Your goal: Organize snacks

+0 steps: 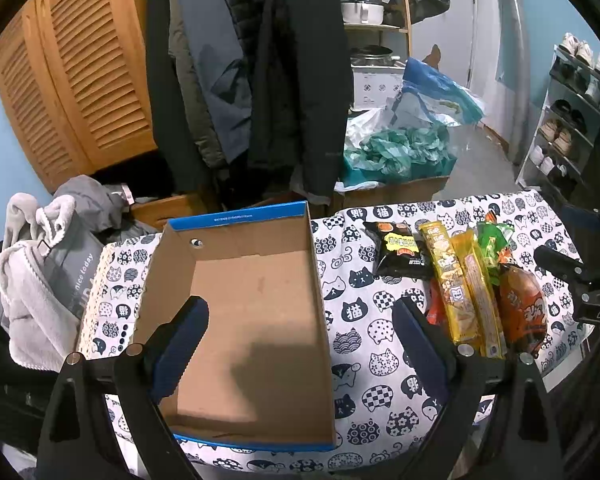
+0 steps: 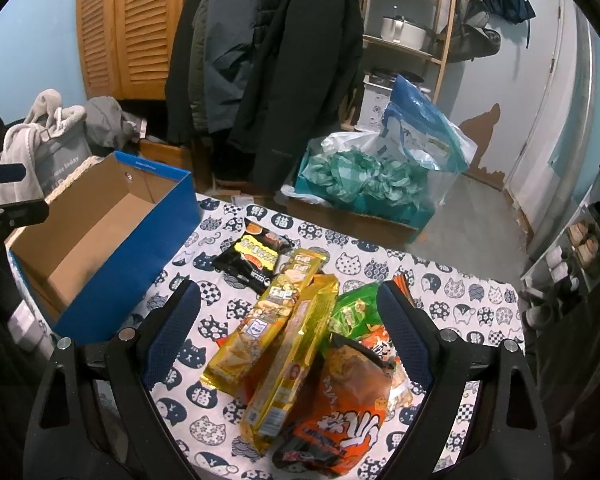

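Cat-print cloth covers the table [image 1: 352,308]. Nearest, the left gripper [image 1: 300,320] hangs jaws wide, empty, over the open blue shoebox [image 1: 236,320]; the right gripper [image 2: 288,312], jaws wide, empty, straddles the snack packets [image 2: 296,344] lower centre. Coats [image 2: 268,60] hang behind.

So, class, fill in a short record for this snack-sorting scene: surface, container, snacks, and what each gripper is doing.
surface: table with a cat-print cloth
container: blue cardboard box, open top, nothing inside
snacks: black packet lying apart; two long yellow packs, a green bag and an orange bag piled together beside the box
left gripper: jaws open, over the box, holding nothing
right gripper: jaws open, over the snack pile, holding nothing
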Demonstrator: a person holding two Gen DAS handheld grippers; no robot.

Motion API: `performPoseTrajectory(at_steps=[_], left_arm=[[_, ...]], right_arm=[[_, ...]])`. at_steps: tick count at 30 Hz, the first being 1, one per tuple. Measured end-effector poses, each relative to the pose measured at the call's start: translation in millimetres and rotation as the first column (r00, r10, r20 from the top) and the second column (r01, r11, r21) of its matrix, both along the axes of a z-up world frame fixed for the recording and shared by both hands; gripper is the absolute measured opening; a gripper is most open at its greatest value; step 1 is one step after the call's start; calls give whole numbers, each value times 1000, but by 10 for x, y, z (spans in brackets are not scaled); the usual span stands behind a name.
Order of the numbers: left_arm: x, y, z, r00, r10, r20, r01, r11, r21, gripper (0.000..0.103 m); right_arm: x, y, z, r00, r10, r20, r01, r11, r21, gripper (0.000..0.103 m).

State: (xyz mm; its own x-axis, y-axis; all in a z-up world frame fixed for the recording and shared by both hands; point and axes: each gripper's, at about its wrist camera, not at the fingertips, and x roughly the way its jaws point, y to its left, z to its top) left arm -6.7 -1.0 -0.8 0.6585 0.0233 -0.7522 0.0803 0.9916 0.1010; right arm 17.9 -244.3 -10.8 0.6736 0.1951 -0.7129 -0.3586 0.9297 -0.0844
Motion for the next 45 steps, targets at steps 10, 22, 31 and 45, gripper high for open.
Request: performPoseTrajectory(at_steps=[10,22,31,45], left_arm=[[-4,-6,-10,1000,-1,-5,1,1000,-1,95],[-19,-23,-51,1000,-2,-17,2,1000,-4,95],[-17,-24,-51,1000,-2,-18,2,1000,-5,95],[-16,-18,-52,1000,-2,-20,2,1000,-5,95]], right_arm=[[-12,12,-1,1000,5,-6,-5,1000,2,88],[-21,24,2,1000,6,-8,-6,1000,4,88],[-17,25,-1,1000,7,-12,-7,1000,5,88],[-9,20,0,1000,6,-14,-6,1000,4,88]])
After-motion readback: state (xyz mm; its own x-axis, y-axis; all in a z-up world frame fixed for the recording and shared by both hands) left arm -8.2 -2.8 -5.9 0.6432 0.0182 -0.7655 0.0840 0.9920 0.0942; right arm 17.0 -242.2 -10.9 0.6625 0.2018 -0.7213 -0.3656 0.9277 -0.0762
